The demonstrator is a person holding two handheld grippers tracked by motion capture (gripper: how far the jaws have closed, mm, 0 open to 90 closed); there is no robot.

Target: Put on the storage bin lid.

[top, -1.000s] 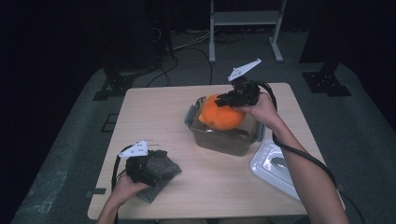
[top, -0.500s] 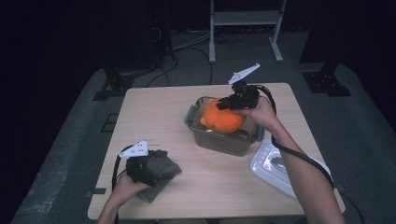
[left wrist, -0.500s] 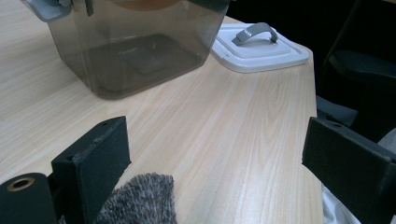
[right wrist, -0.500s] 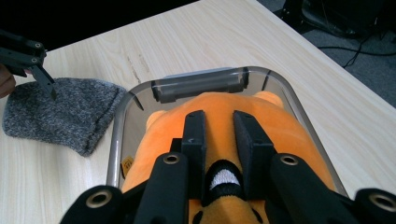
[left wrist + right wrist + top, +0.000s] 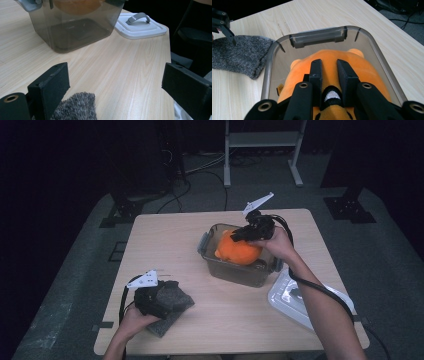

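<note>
Your left hand-held gripper (image 5: 117, 87) has its jaws wide apart over the tabletop (image 5: 120, 65); grey cloth (image 5: 75, 107) beside one, container (image 5: 72, 27) and lid (image 5: 140, 25) ahead.

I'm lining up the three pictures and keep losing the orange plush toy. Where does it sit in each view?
High view: the orange plush toy sits right of centre, in the clear bin, clamped by the right gripper.
Left gripper view: its underside shows at the top edge, through the bin's wall.
Right gripper view: it lies low in the middle, pinched between the jaws.
Shared landmark: the clear bin.
</note>
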